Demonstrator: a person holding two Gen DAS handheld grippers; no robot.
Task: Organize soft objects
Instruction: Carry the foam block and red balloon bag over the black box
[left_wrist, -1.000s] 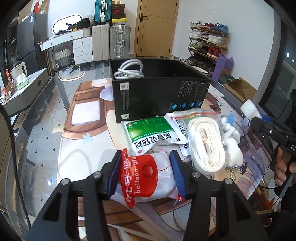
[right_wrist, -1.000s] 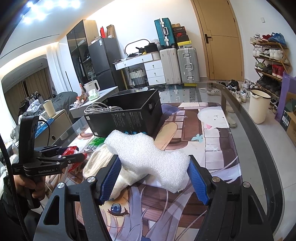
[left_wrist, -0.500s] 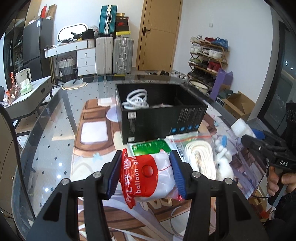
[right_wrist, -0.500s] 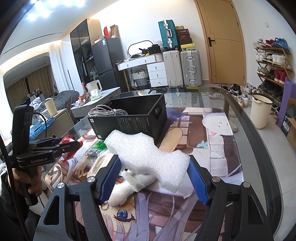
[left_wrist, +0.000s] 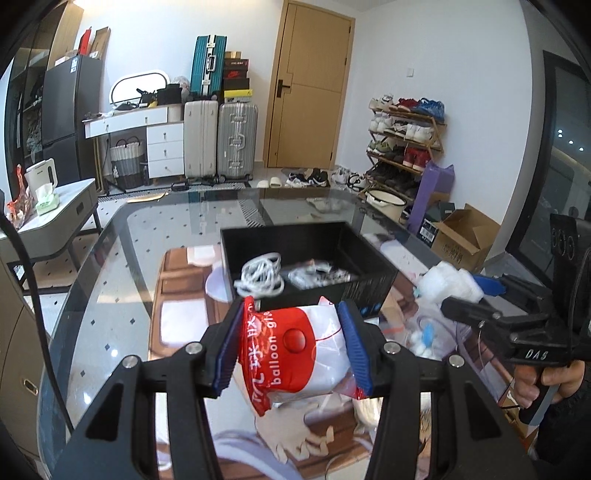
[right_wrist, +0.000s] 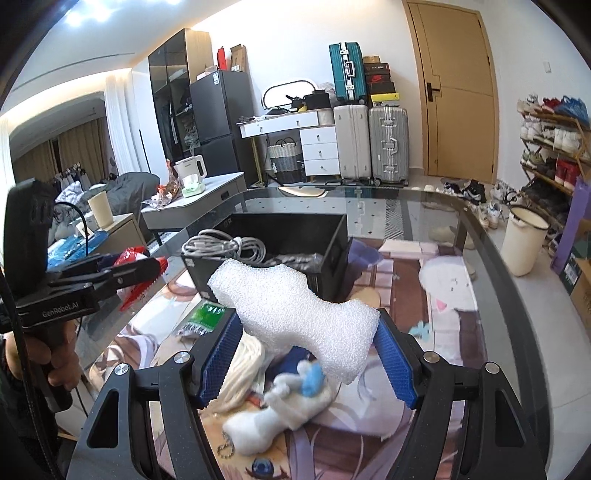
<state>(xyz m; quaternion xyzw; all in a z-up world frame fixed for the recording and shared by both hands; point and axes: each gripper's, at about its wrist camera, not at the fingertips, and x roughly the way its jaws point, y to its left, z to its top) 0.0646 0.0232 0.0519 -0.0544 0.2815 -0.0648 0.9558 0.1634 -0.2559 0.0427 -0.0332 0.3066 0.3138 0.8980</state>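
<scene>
Reading "balloon", red-white packet fills left gripper.

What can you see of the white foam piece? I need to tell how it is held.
The foam piece is white, with a bubbly, spongy-looking surface and a wavy, lobed outline. It is clamped between the blue-padded fingers of the right gripper, lifted clear of the table, lying roughly flat and jutting forward toward the black box. Nothing else touches it.
</scene>
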